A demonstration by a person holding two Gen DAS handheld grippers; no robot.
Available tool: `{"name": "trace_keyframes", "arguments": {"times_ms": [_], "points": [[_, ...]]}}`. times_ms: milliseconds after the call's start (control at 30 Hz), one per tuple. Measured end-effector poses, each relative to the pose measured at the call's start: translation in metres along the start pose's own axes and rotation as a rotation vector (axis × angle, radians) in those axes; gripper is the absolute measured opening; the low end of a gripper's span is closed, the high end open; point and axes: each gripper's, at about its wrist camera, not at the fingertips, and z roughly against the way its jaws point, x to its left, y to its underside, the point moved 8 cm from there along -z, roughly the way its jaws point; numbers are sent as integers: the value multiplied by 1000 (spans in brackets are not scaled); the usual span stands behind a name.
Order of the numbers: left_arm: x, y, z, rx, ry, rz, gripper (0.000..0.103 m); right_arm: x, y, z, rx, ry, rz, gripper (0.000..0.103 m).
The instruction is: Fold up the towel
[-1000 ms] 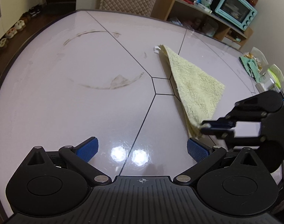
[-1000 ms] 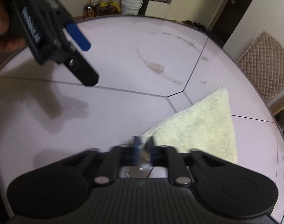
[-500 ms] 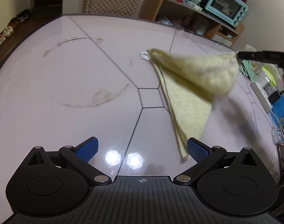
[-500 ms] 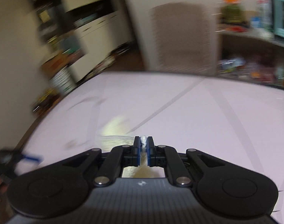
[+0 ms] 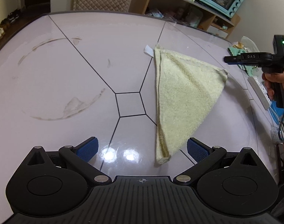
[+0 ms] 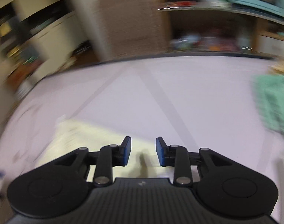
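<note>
Toward the table's point(image 5: 67, 85) right edge we are seeing the towel point(image 5: 184, 100) lying folded into a triangle, both the left gripper point(image 5: 141, 149) and right gripper point(image 6: 143, 154) hanging wide and empty, one further fold possibly remaining.

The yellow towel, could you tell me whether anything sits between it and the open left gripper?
Nothing visible does. Only bare table lies between the left gripper and the yellow towel, whose near tip reaches between its fingers.
</note>
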Motion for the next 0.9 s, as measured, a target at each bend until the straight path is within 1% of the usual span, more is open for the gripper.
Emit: {"name": "trace_keyframes", "arguments": {"times_ms": [67, 167, 300, 367, 433, 500, 533, 567, 600, 667, 767, 800, 900], "points": [[0, -1, -2, 1, -5, 2, 103, 26, -3, -15, 39, -59, 93, 31], [-1, -4, -2, -6, -4, 8, 103, 73, -16, -45, 99, -149, 278, 30], [-3, -5, 1, -14, -6, 8, 103, 107, -32, -68, 162, -228, 421, 31], [-4, -5, 3, -19, -8, 8, 103, 114, -37, -74, 175, -233, 456, 31], [-6, -5, 5, -26, 9, 15, 103, 114, -45, -87, 213, -279, 498, 31], [-9, -6, 6, -34, 28, 15, 103, 111, -51, -100, 255, -301, 529, 31], [-11, -6, 5, -35, 38, 10, 103, 110, -50, -103, 262, -305, 534, 31], [-13, -7, 4, -34, 43, 0, 103, 110, -49, -109, 289, -315, 553, 32], [-15, -8, 4, -34, 47, -12, 103, 111, -49, -111, 301, -324, 567, 29], [-20, -10, 1, -30, 60, -32, 103, 112, -49, -115, 319, -340, 592, 28], [-28, -14, -3, -27, 75, -64, 103, 112, -47, -115, 343, -360, 597, 27], [-29, -16, -4, -27, 75, -71, 103, 111, -46, -115, 350, -366, 598, 23], [-30, -19, -7, -32, 73, -72, 103, 112, -46, -114, 348, -381, 606, 15]]}}
